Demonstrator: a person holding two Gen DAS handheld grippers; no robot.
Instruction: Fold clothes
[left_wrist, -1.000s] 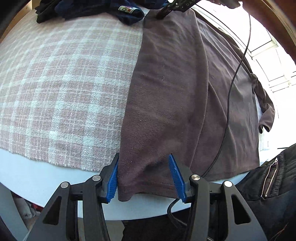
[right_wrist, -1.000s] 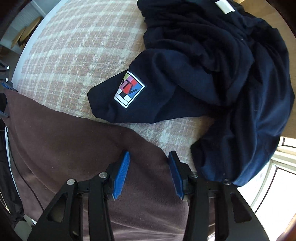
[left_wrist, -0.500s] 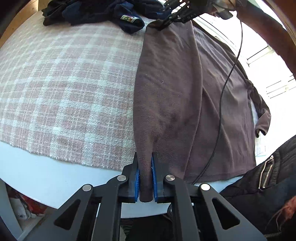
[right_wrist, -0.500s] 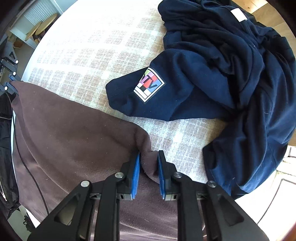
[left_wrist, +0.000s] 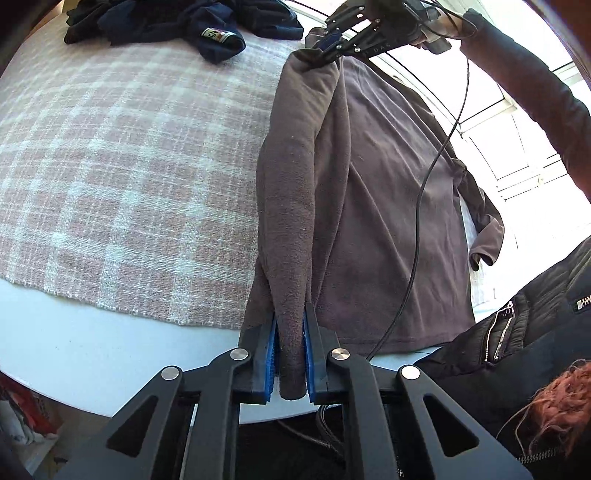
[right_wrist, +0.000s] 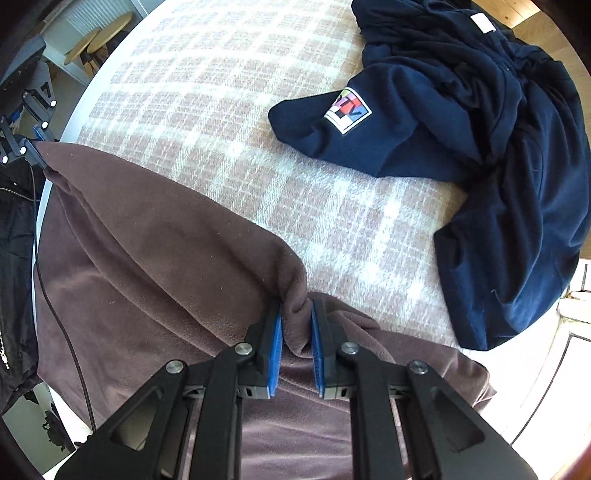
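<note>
Spread over a white table (left_wrist: 92, 347) is a plaid cloth (left_wrist: 129, 166), used below as landmark. Along its edge nearest the person a brown top (left_wrist: 369, 221) is laid, one long side raised off the cloth. At its far edge a navy garment (right_wrist: 498, 147) is heaped. The top's near corner is pinched by the left gripper (left_wrist: 289, 354), its far corner by the right gripper (right_wrist: 296, 343).

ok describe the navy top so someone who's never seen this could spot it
On the plaid tablecloth, look to the end away from the brown garment both grippers hold. The navy top lies crumpled there, alone in bearing a multicoloured square patch.
</note>
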